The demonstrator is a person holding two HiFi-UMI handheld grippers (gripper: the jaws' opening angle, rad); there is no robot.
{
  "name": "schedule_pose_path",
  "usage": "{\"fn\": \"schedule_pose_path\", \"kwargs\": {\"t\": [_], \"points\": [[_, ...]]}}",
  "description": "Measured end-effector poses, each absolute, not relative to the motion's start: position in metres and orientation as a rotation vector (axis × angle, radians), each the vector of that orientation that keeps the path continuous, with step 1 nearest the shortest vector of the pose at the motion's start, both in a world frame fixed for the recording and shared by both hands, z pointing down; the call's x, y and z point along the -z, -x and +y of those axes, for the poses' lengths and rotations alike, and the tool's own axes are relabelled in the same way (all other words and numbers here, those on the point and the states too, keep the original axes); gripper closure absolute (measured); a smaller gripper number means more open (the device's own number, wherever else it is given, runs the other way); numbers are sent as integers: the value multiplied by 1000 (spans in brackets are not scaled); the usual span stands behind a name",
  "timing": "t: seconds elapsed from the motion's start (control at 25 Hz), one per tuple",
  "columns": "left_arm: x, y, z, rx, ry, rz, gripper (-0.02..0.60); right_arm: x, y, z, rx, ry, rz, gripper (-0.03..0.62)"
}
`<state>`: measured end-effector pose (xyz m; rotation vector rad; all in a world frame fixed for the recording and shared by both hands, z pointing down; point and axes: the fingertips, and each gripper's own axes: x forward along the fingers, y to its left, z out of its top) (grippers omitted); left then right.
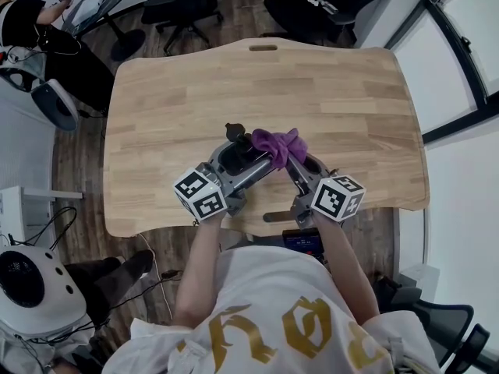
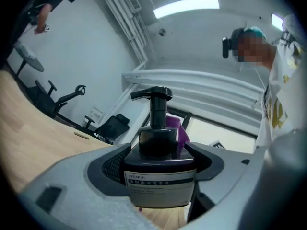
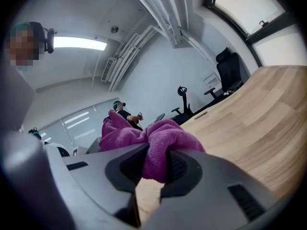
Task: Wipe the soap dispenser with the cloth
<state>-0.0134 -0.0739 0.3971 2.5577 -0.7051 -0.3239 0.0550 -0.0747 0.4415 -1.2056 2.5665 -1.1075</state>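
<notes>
A dark soap dispenser (image 2: 158, 162) with a black pump head and a white label sits between the jaws of my left gripper (image 2: 160, 169), which is shut on its body. In the head view the soap dispenser (image 1: 236, 153) is held above the wooden table (image 1: 179, 100), its pump pointing away from me. My left gripper (image 1: 240, 156) grips it from the near side. A purple cloth (image 3: 151, 143) is bunched in my right gripper (image 3: 156, 169), which is shut on it. The purple cloth (image 1: 277, 146) touches the dispenser's right side, with my right gripper (image 1: 285, 159) just behind it.
Black office chairs (image 1: 183, 2) stand past the table's far edge. A person (image 1: 31, 26) sits at the far left holding a marker cube. White equipment (image 1: 31, 287) stands on the floor at the near left. A slot (image 1: 263, 48) is cut near the table's far edge.
</notes>
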Motion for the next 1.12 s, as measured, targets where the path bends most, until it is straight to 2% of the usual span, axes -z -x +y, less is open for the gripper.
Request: {"fn": "schedule_pose_path", "kwargs": {"t": [0.2,1.12], "points": [[-388,29,-89,560,-2393,-700,224,-450,-42,-71,1141,1235,2611,533],[-391,61,-104,619,-2329,-786,225,-447,17,-44,1177,893,2851,534]]}}
